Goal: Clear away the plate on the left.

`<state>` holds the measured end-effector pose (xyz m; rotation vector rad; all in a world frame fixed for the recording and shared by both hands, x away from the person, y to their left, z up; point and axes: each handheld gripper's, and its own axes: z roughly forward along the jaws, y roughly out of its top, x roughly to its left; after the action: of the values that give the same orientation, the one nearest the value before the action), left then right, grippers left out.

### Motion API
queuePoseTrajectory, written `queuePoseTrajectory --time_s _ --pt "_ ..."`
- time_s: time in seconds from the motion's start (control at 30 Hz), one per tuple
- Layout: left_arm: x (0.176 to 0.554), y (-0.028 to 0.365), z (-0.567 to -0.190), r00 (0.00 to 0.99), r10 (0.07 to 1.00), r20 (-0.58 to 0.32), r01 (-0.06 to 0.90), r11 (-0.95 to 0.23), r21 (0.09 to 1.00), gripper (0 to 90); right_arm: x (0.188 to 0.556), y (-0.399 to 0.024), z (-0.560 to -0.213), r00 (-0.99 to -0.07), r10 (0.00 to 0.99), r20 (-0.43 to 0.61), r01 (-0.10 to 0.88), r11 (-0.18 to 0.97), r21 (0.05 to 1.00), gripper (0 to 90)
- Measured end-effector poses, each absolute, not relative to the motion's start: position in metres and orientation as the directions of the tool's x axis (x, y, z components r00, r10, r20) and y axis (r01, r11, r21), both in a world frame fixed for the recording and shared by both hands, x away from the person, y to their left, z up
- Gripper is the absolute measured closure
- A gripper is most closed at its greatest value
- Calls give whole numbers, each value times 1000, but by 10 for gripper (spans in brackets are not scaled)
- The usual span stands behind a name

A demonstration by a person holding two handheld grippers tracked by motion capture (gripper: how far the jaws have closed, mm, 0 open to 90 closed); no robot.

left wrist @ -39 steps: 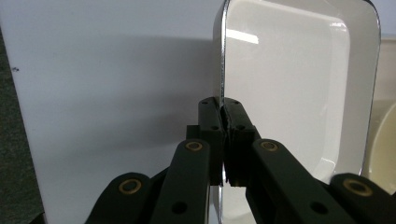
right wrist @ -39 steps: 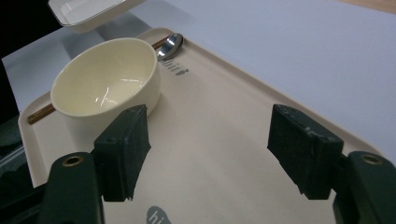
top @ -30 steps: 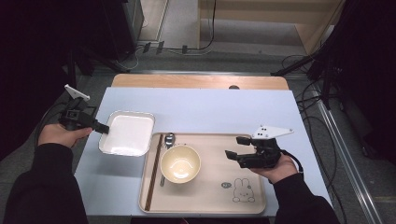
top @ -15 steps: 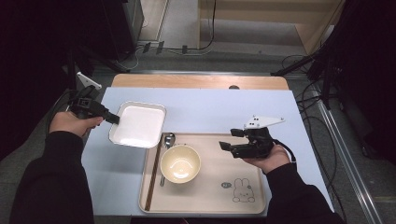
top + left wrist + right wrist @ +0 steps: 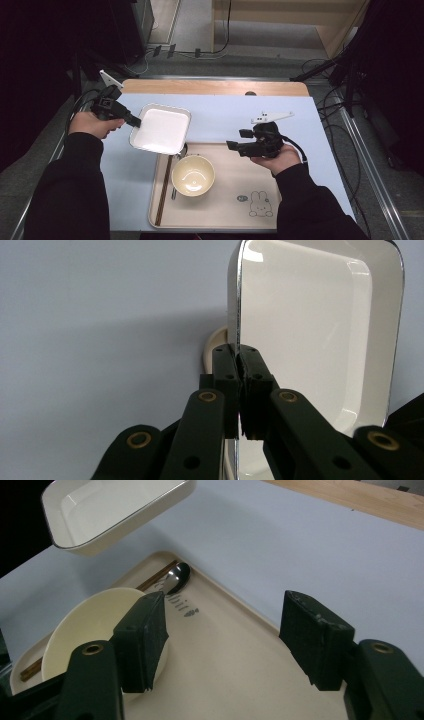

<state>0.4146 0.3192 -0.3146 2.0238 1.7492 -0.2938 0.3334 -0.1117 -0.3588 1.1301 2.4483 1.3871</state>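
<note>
My left gripper clamps the white rectangular metal-rimmed dish by its rim; my right gripper: jaws apart, just been narrowing, nothing between.

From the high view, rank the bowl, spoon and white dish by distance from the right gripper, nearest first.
1. Bowl: on the tray, toward the left from the right gripper.
2. Spoon: at the tray's left end, beyond the bowl.
3. White dish: farthest, held by the left gripper above the tray's far-left corner.
</note>
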Motion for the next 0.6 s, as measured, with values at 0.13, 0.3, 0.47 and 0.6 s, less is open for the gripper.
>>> queuePoseTrajectory --time_s 0.13,0.3,0.47,0.6 --pt "418 312 -314 176 877 -447 977 -98 191 894 338 -102 -354 -708 653 267 571 308 761 359" --pt "424 303 -316 179 873 -453 977 -104 187 894 345 -89 -346 -705 658 265 584 326 743 374" --pt "430 294 -321 180 866 -467 978 -107 179 893 352 -73 -341 -696 664 275 601 328 729 384" --pt "433 283 -324 190 863 -468 977 -120 174 893 358 -63 -340 -690 666 284 609 322 725 404"
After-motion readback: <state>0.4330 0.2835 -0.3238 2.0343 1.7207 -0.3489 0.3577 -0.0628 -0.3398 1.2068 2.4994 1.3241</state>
